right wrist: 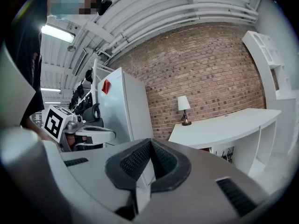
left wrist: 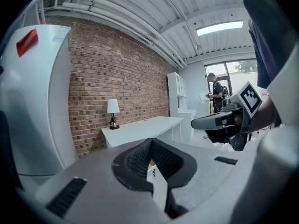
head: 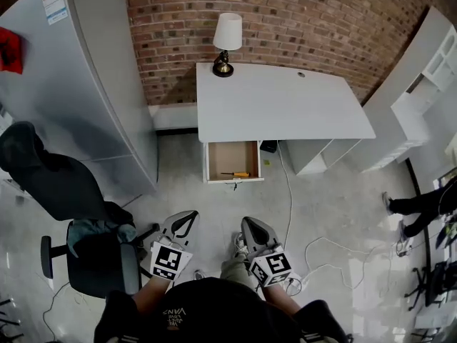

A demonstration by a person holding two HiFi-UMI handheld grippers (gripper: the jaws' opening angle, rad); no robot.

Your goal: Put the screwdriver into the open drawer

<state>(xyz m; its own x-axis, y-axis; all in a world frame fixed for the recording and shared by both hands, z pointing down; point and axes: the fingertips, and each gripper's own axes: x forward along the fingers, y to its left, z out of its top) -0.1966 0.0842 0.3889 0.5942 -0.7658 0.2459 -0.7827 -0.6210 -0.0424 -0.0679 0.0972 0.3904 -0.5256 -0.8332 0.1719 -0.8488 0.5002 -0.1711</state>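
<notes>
In the head view the screwdriver (head: 237, 174), orange-handled, lies inside the open drawer (head: 230, 154) under the white desk (head: 278, 106). Both grippers are held close to the person, well short of the drawer and pointing toward it. My left gripper (head: 186, 219) (left wrist: 150, 142) is shut with nothing between its jaws. My right gripper (head: 250, 225) (right wrist: 149, 142) is also shut and empty. Each gripper view shows the other gripper off to the side: the right gripper (left wrist: 219, 121) and the left gripper (right wrist: 93, 133). The gripper views do not show the screwdriver.
A lamp (head: 227, 43) stands at the desk's back left corner against the brick wall. A tall grey cabinet (head: 86, 77) and a dark office chair (head: 64, 191) are at the left. White shelving (head: 428, 84) is at the right, with cables (head: 314, 252) on the floor and another person's legs (head: 421, 204).
</notes>
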